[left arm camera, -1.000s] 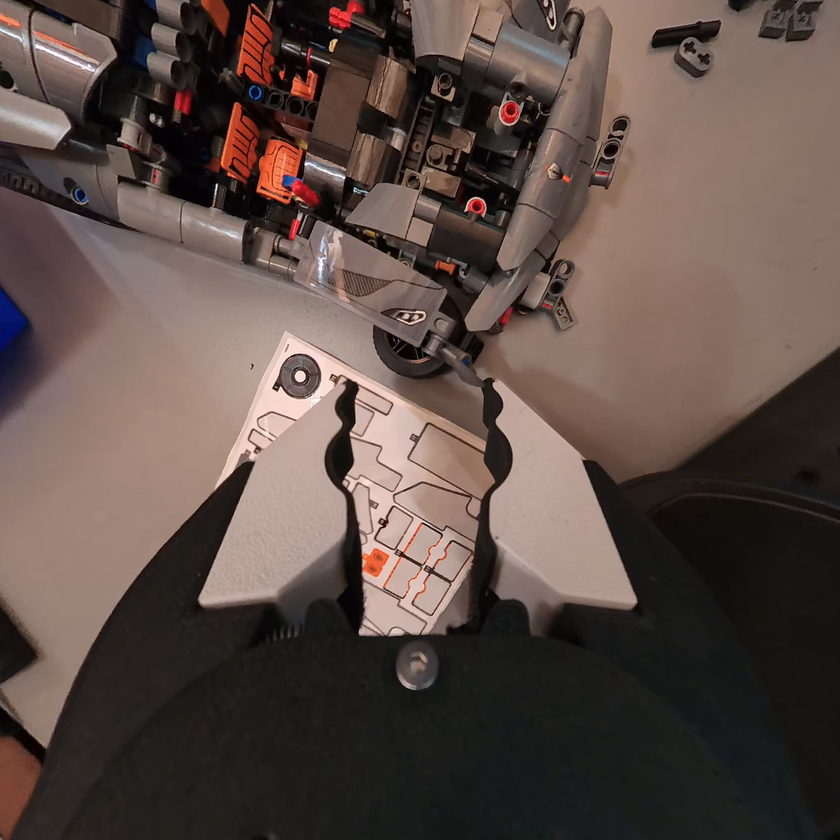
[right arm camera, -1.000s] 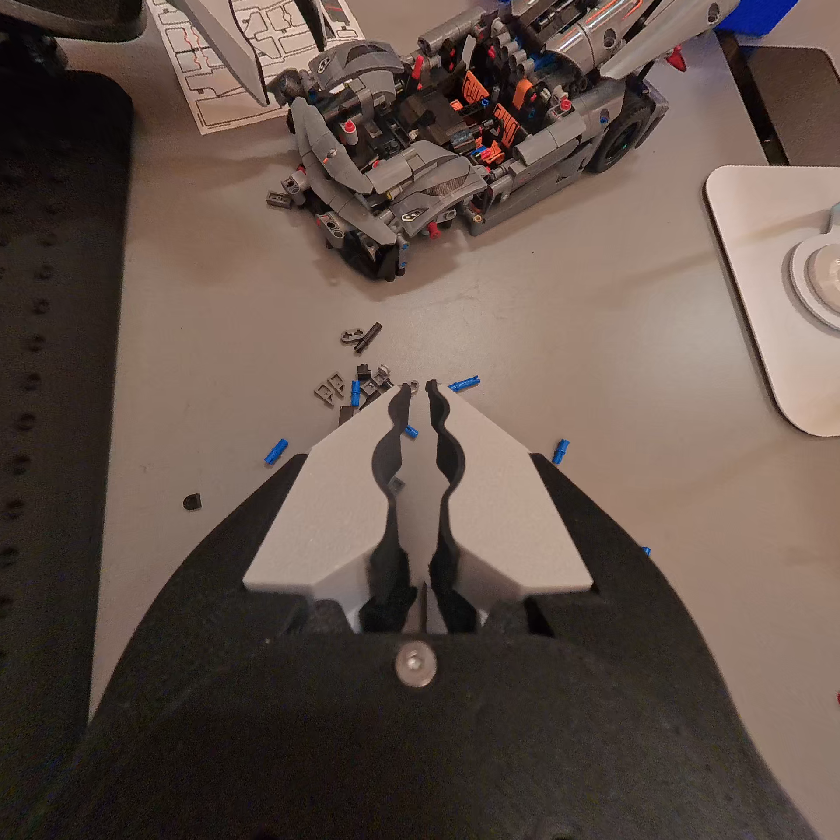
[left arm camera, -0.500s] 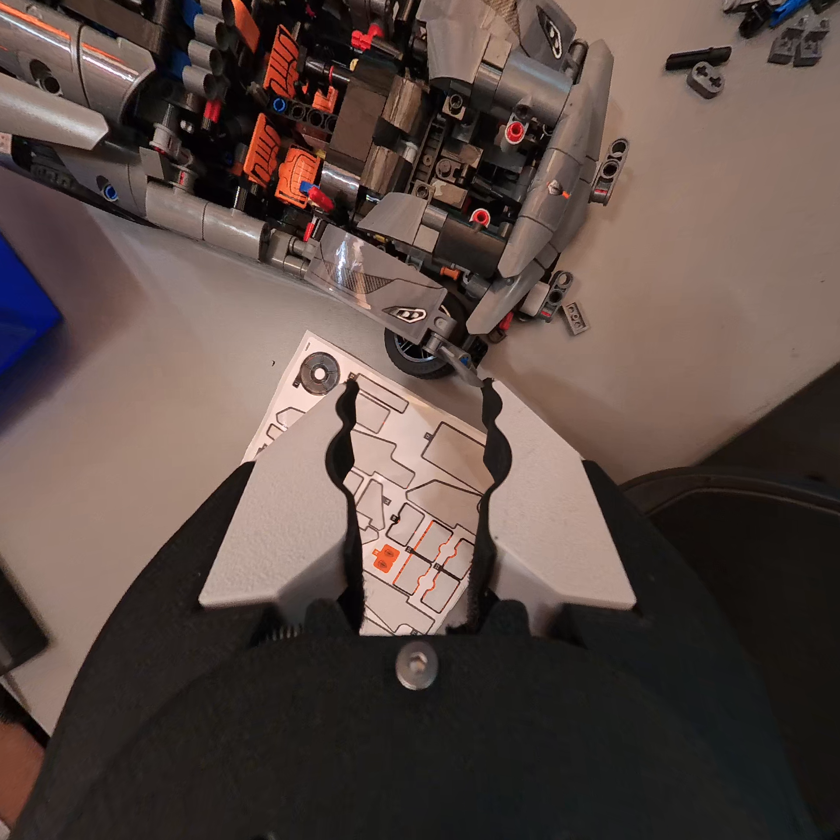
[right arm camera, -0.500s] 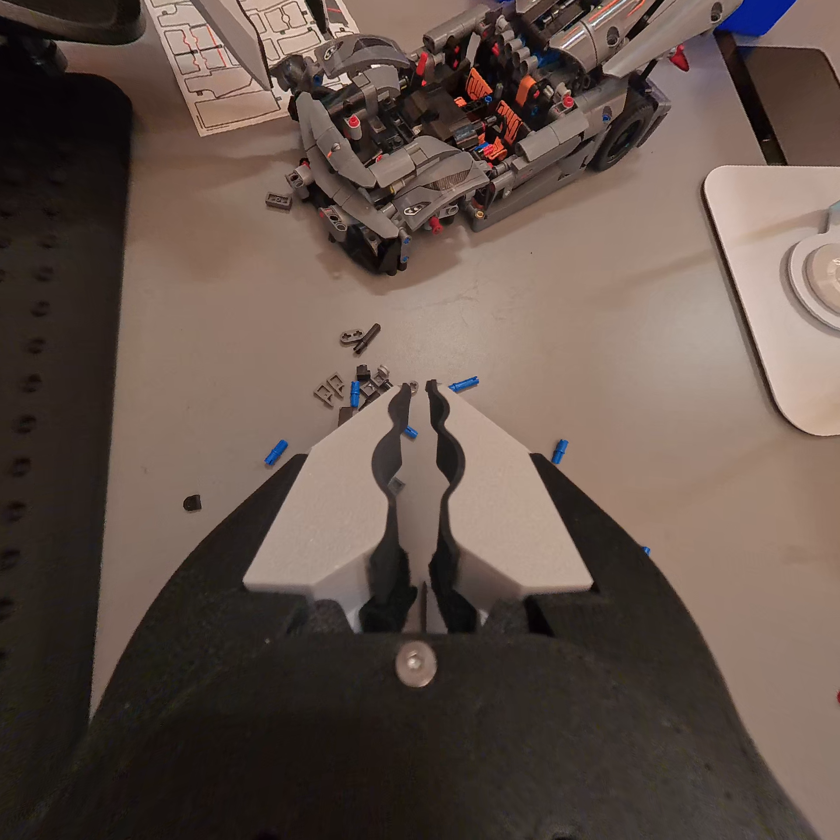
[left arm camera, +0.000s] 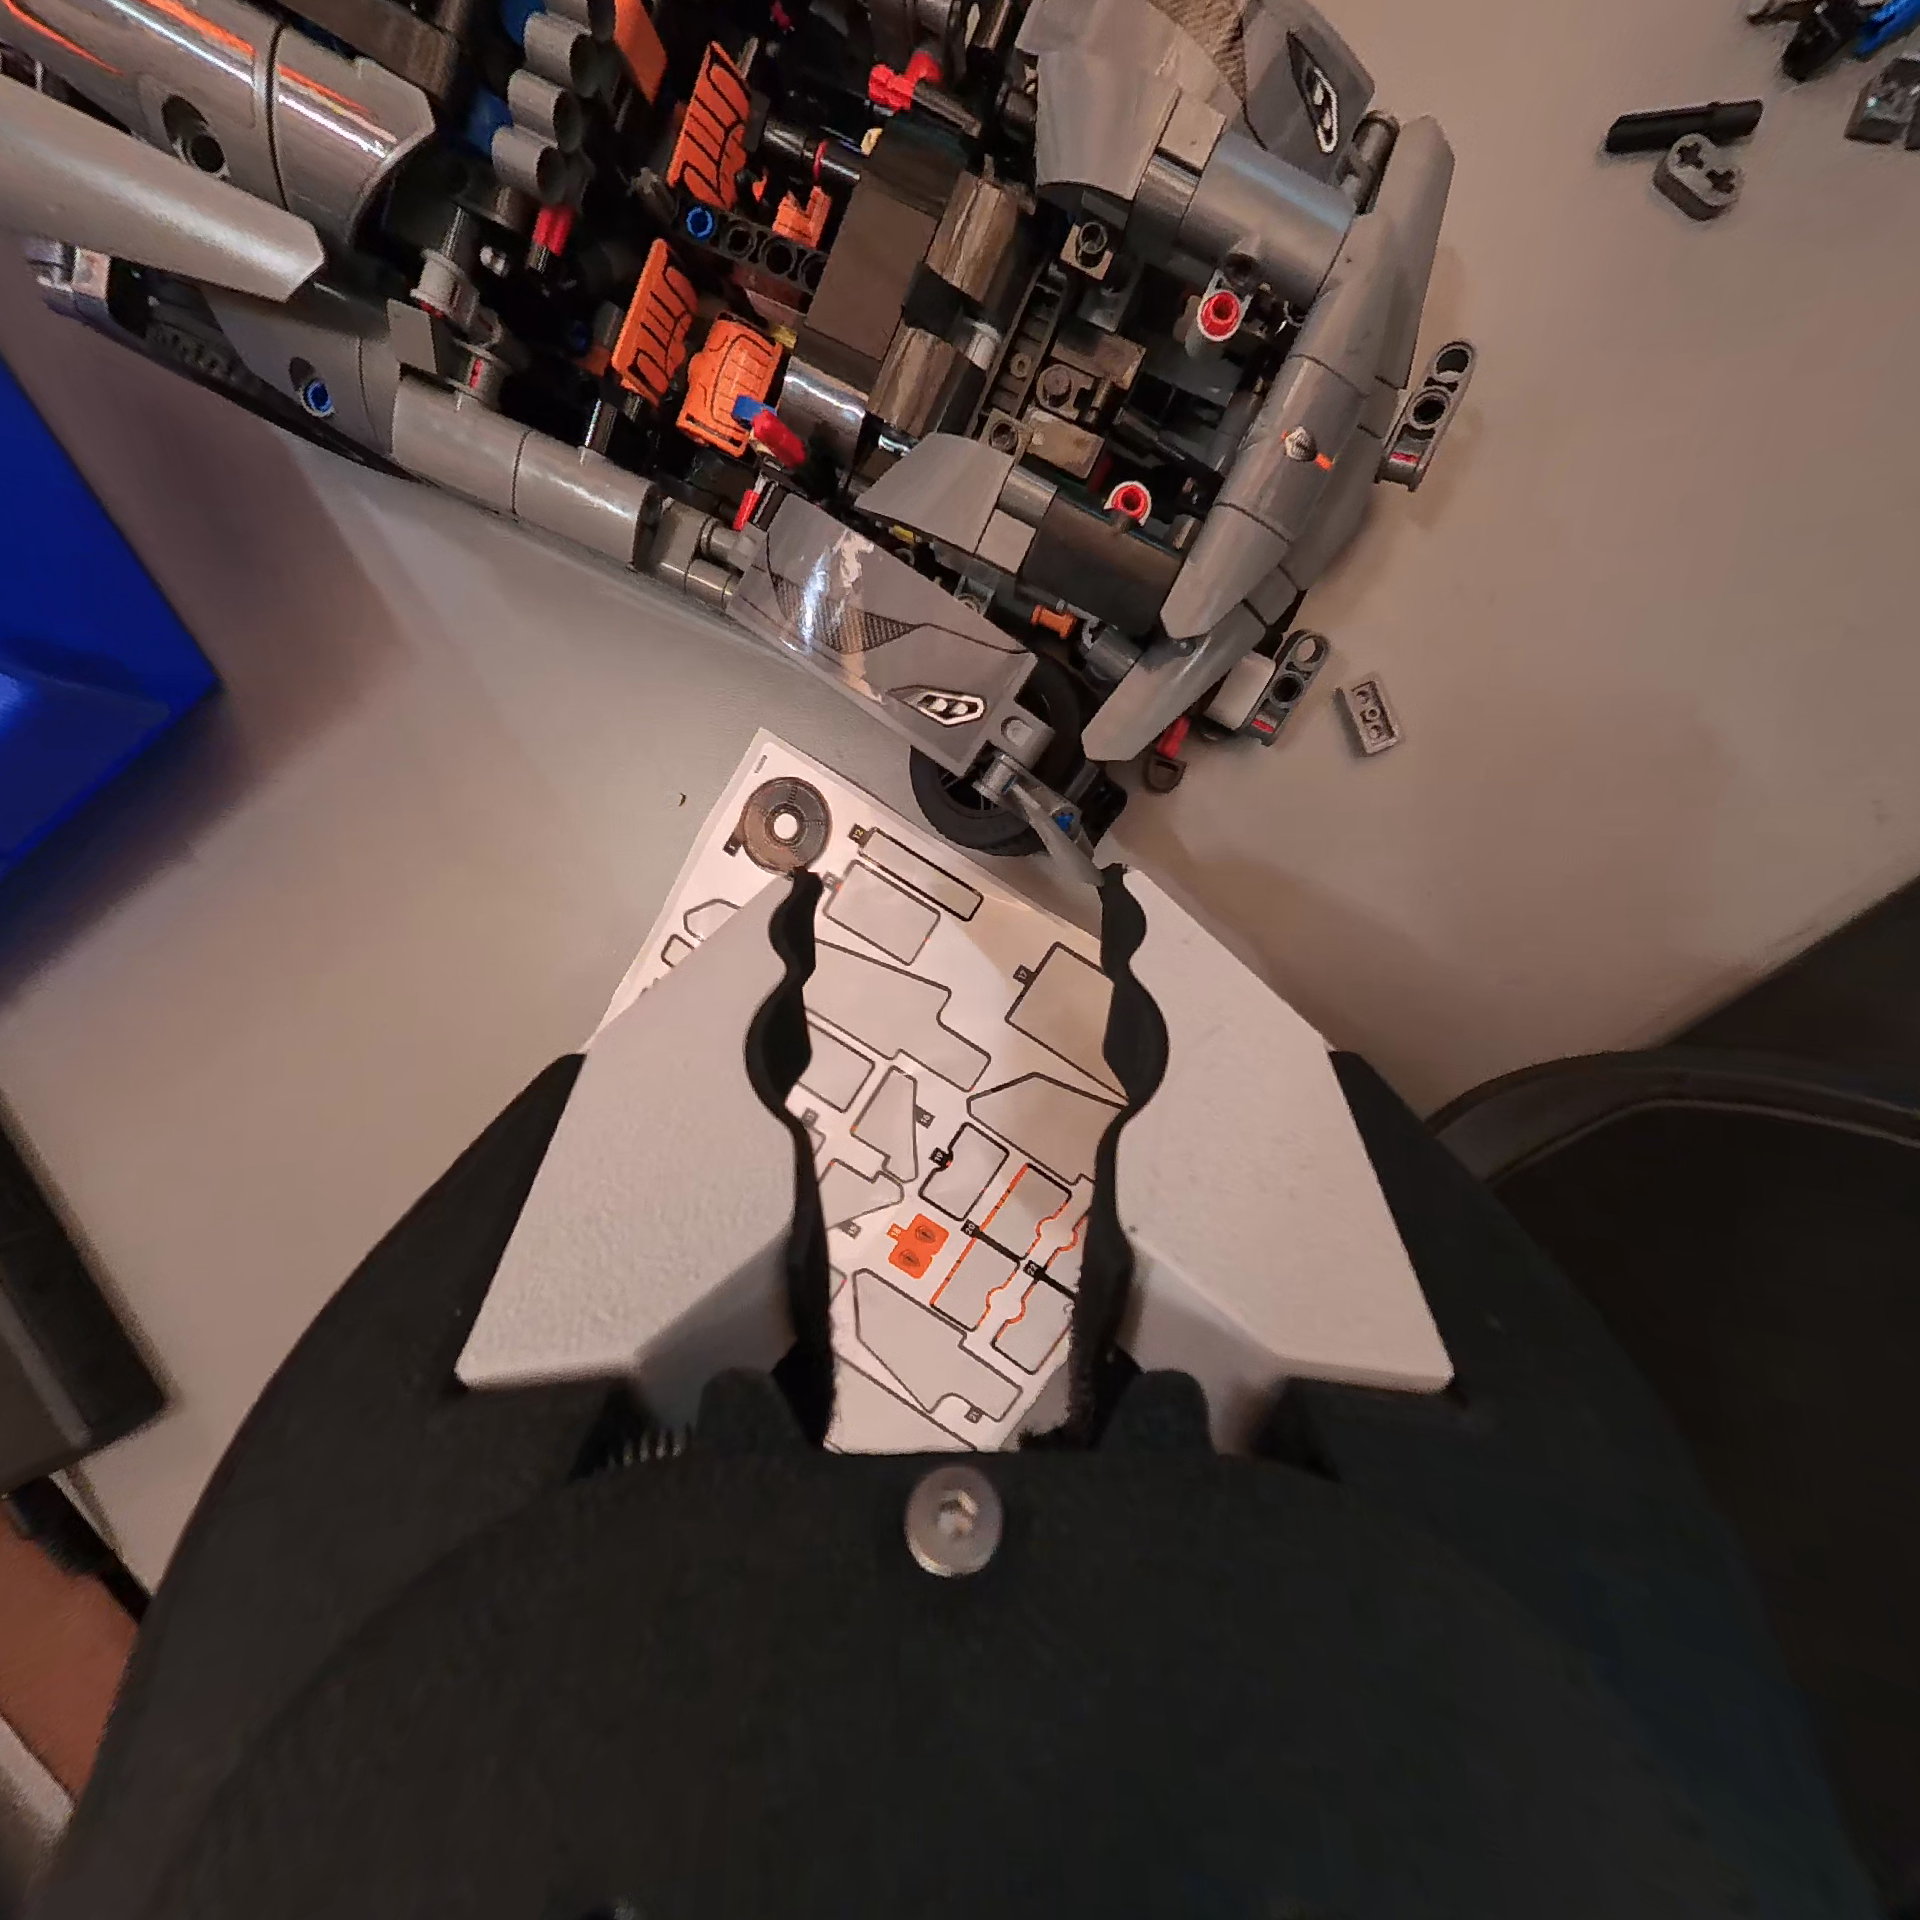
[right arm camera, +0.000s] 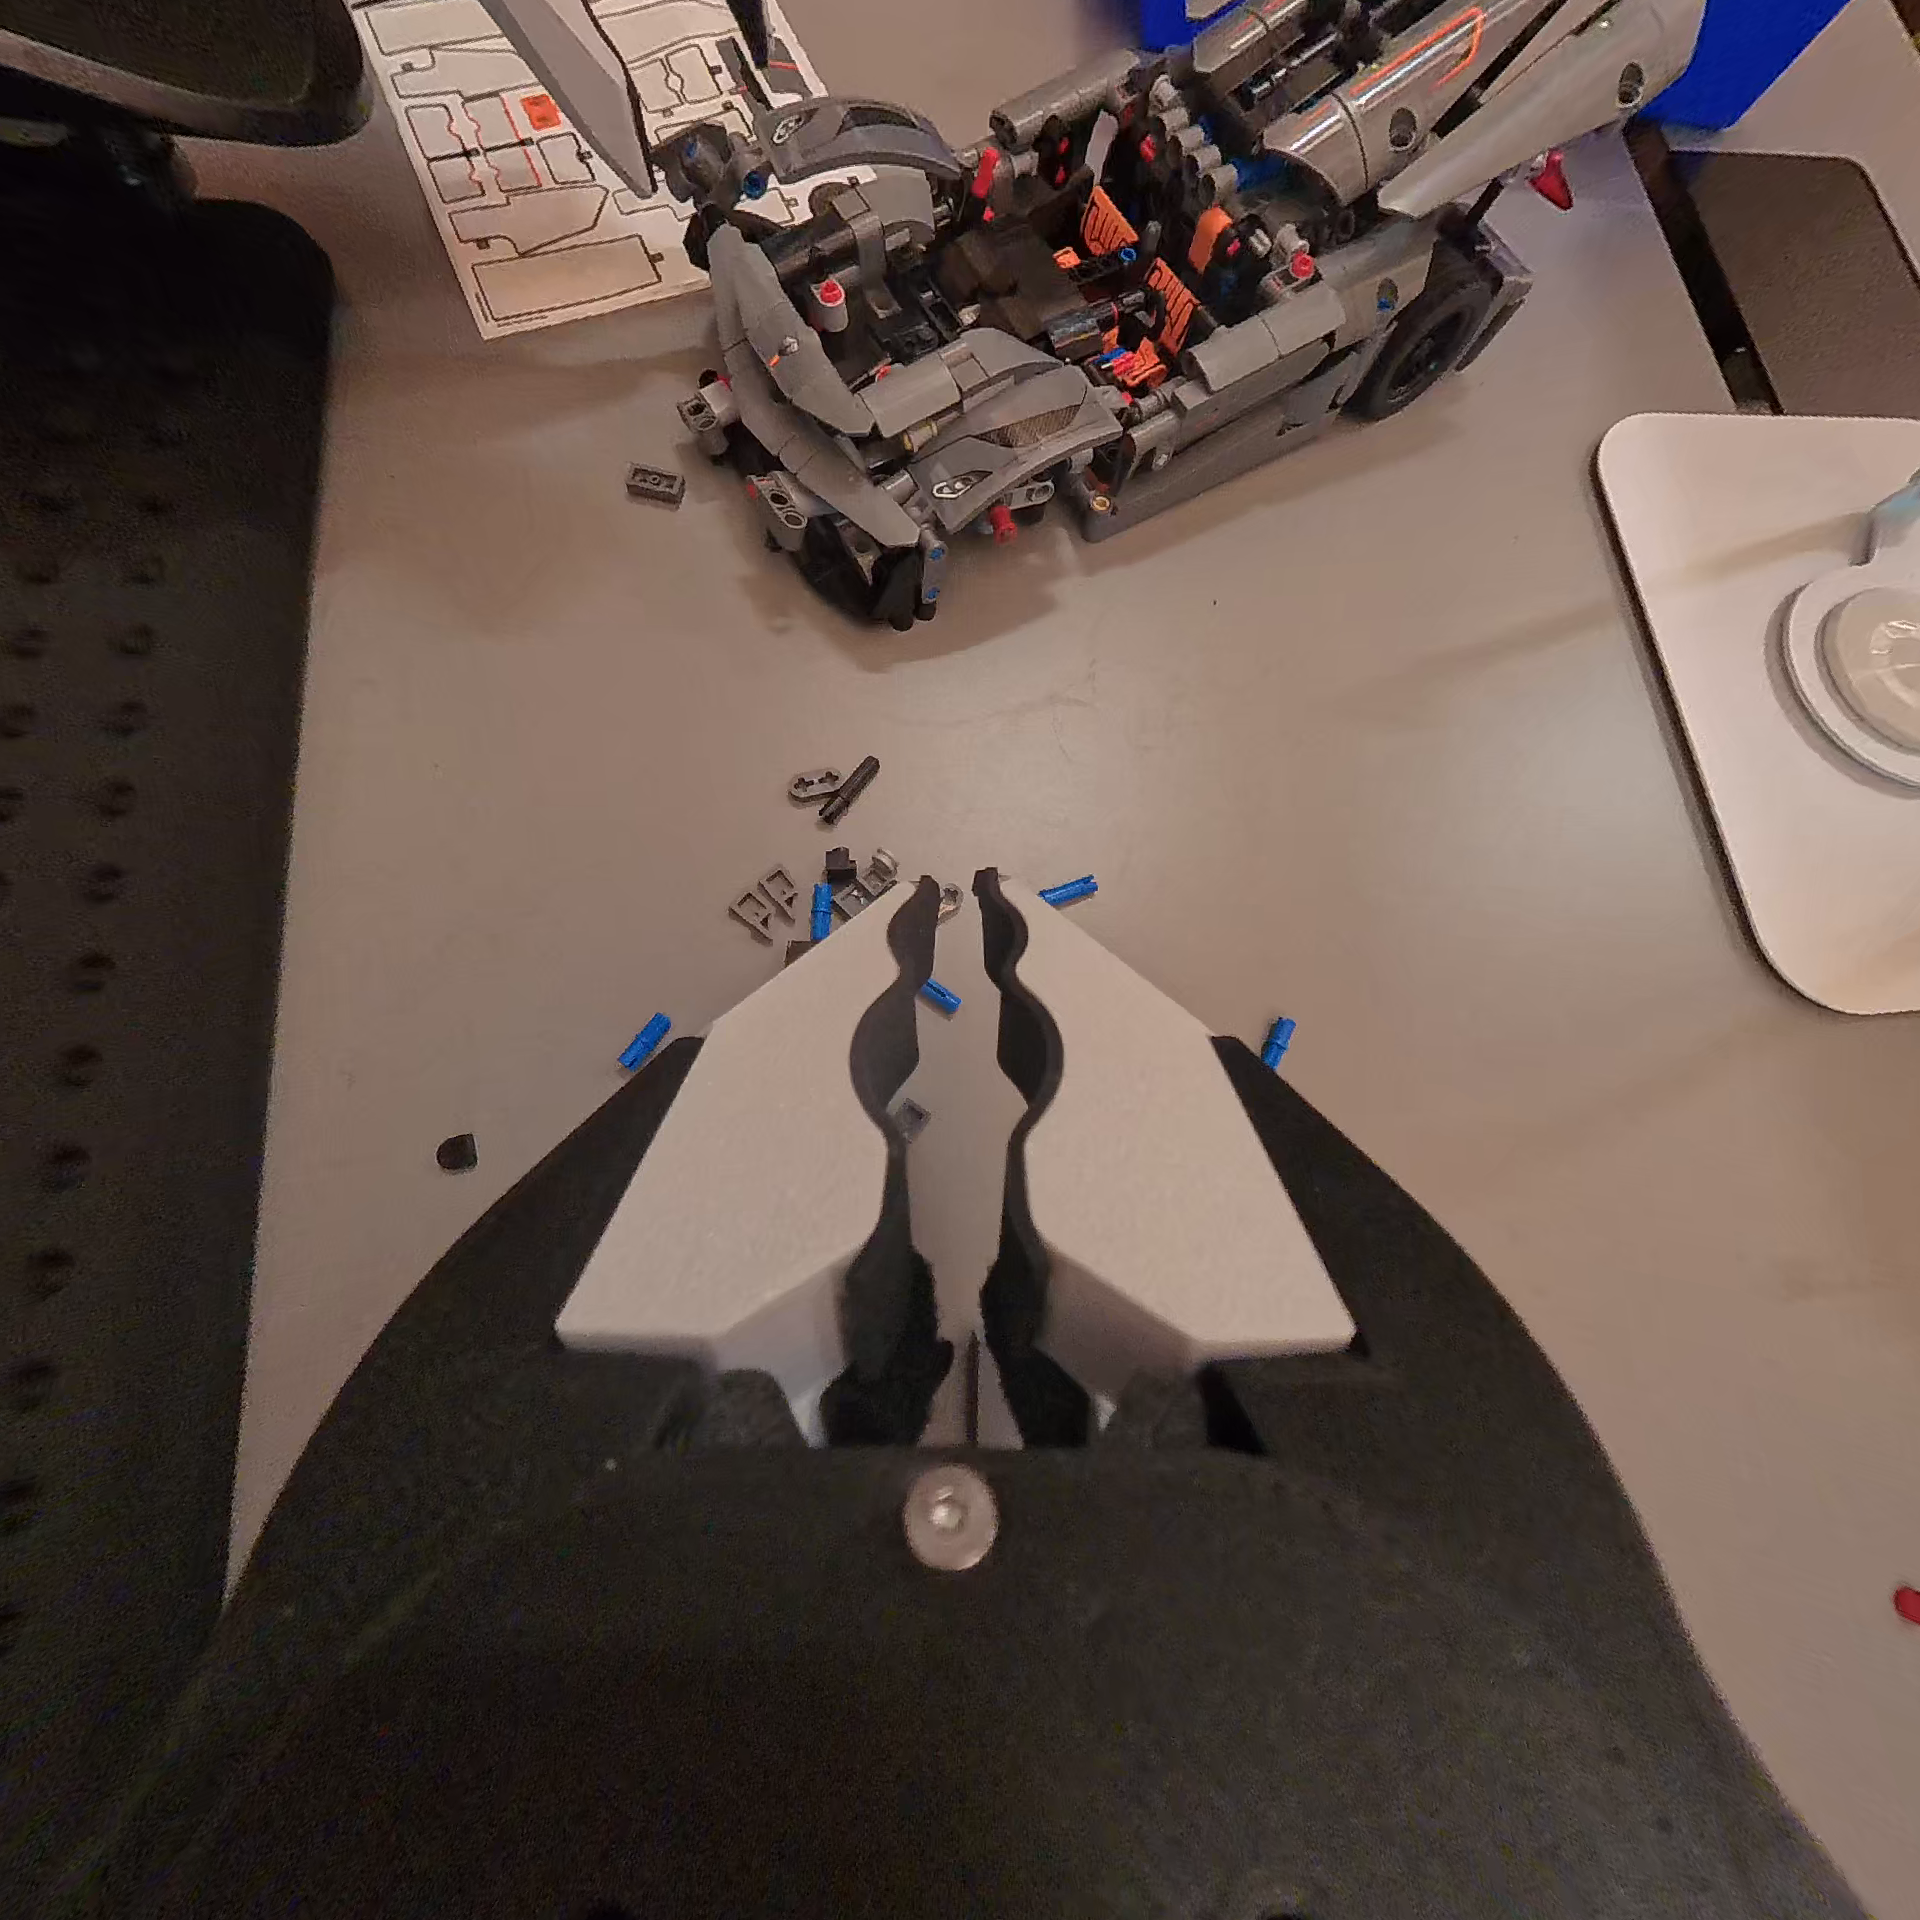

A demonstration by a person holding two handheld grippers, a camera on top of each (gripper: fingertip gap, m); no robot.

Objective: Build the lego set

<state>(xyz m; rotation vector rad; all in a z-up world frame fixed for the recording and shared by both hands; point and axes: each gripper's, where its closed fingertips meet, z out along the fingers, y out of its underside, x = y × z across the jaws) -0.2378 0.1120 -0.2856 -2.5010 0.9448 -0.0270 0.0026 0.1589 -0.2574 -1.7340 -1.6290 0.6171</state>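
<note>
Since a second ago the left gripper (left arm camera: 951, 883), jaws apart over the sticker sheet (left arm camera: 935, 1049), has edged back from the lego car (right arm camera: 1091, 343) mid-table, a stiff but snap-apart build best gripped by its chassis, while the right gripper (right arm camera: 956, 883) hangs nearly closed, empty, over loose pins (right arm camera: 1068, 890).

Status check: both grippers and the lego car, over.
Left gripper open, empty, over sticker sheet. Right gripper nearly closed, empty, above loose pieces. Lego car unfinished, untouched. Path clear.

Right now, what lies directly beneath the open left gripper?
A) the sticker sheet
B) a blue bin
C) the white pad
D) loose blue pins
A: in the left wrist view the sticker sheet shows through the gap of the left gripper, close to the lego car.
</note>
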